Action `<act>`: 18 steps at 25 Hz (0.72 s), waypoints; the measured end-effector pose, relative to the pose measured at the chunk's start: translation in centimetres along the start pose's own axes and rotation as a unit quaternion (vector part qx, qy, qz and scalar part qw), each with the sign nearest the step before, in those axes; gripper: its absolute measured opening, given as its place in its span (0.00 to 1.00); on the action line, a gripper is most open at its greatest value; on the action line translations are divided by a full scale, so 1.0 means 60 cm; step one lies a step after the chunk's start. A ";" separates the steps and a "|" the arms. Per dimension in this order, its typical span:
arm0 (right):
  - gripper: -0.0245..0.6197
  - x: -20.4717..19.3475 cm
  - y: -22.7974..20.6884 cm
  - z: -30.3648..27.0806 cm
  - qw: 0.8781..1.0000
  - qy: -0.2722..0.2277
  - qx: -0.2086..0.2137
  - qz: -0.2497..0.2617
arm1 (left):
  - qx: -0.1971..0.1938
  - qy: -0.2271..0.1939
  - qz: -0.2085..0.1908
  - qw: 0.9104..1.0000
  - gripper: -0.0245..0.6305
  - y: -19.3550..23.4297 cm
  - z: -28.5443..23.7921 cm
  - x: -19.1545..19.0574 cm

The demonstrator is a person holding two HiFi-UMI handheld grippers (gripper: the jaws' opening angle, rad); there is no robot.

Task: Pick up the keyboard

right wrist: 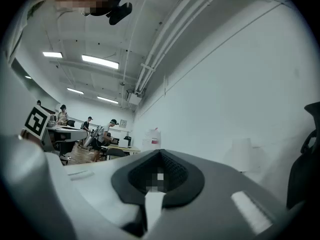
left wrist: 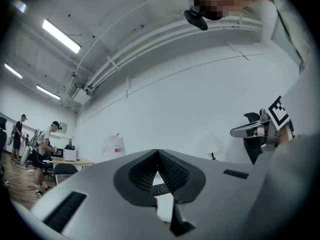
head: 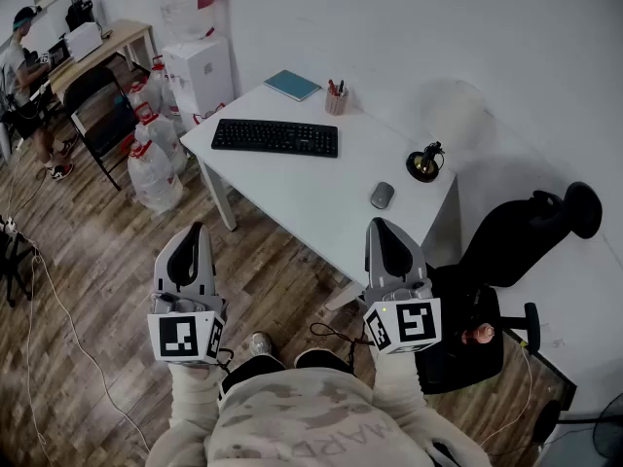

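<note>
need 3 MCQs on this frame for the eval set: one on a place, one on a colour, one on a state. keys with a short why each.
1. Where does the notebook lie?
A. on the floor
B. on the table, beyond the keyboard
C. on the office chair

2. What colour is the keyboard?
A. white
B. red
C. black

3. How do the left tongs and right tongs stand?
A. both shut, empty
B. left shut on the keyboard
C. both wide open

Key:
1 B, it sits at the far corner near the pen cup.
2 C, dark keys against the white top.
3 A, each gripper view shows the tips together with nothing between them.
</note>
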State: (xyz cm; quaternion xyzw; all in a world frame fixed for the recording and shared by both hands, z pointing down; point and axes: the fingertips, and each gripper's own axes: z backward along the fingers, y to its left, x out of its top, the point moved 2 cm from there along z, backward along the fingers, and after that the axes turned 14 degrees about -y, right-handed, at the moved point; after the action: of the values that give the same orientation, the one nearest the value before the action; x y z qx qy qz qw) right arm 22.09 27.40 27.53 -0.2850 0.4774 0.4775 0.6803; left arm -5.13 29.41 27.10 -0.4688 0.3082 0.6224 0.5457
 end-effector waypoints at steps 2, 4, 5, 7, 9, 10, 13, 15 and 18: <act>0.05 0.001 0.007 -0.001 1.000 0.000 0.000 -0.001 | -0.001 0.000 0.000 1.000 0.05 0.005 0.001 0.002; 0.05 0.001 0.014 -0.001 1.000 0.000 -0.001 -0.003 | -0.001 0.001 0.000 1.000 0.05 0.010 0.004 0.002; 0.05 0.000 0.017 -0.001 1.000 0.000 -0.002 -0.004 | -0.002 0.001 0.000 1.000 0.05 0.013 0.005 0.001; 0.05 -0.002 0.022 -0.002 1.000 0.000 -0.004 -0.006 | -0.003 0.003 0.000 1.000 0.05 0.017 0.007 -0.001; 0.05 -0.003 0.027 -0.006 1.000 0.002 -0.002 -0.003 | -0.003 0.004 0.000 1.000 0.05 0.023 0.006 -0.002; 0.05 -0.005 0.028 -0.008 1.000 0.004 -0.001 -0.003 | -0.003 0.004 0.000 1.000 0.05 0.025 0.005 -0.003; 0.05 -0.010 0.032 -0.016 1.000 0.004 -0.007 -0.005 | -0.004 0.005 0.001 1.000 0.05 0.035 0.001 -0.007; 0.05 -0.012 0.036 -0.024 1.000 -0.001 -0.011 -0.003 | -0.005 0.005 0.002 1.000 0.05 0.044 -0.003 -0.011; 0.05 -0.017 0.045 -0.038 1.000 -0.008 -0.015 -0.002 | -0.008 0.004 0.004 1.000 0.05 0.060 -0.009 -0.018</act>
State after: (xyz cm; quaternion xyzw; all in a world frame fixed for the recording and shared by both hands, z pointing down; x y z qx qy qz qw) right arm 18.65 26.11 27.79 -0.2923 0.4643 0.4854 0.6807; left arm -8.54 27.70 27.41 -0.4742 0.3076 0.6254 0.5380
